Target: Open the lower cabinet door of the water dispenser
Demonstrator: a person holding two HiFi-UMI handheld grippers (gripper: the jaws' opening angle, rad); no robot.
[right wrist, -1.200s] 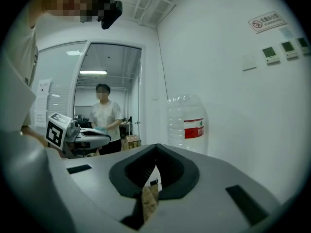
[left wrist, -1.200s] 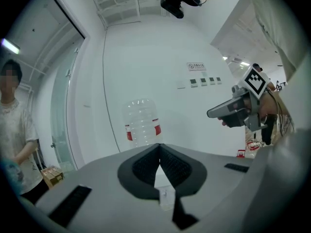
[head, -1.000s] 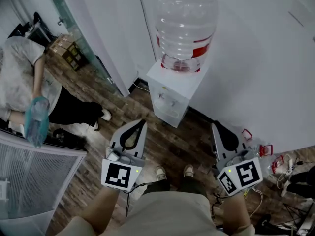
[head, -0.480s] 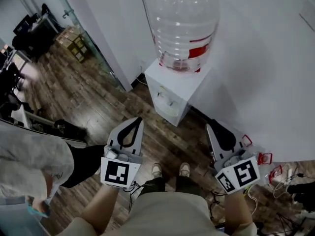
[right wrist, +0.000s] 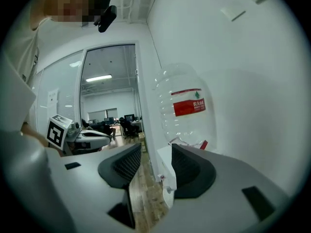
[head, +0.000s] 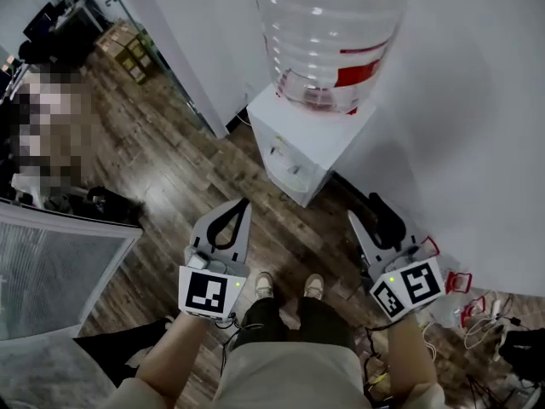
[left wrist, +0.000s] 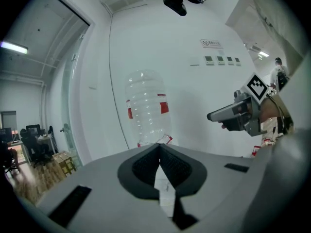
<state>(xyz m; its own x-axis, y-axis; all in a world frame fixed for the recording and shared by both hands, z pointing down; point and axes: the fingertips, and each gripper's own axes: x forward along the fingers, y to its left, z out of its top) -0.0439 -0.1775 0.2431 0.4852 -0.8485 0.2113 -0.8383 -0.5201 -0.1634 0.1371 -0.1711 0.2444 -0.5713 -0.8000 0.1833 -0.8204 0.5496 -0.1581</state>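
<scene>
Well ahead of both claws stands the white water dispenser [head: 300,147], a clear bottle [head: 328,32] on top; neither claw touches it. On the left claw [head: 241,204] the jaws are pressed together with nothing between them. On the right claw [head: 364,214] the jaws have just been opening and stand apart, empty, with the dispenser's front showing through the gap.

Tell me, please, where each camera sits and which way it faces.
Head view: on the person's head, facing steeply down at the water dispenser; shows forearms, left gripper, right gripper.
Left gripper view: on the left gripper, facing the bottle past its closed jaws.
Right gripper view: likewise; its empty jaws have just been opening.
Both gripper views show the bottle and the other gripper.
</scene>
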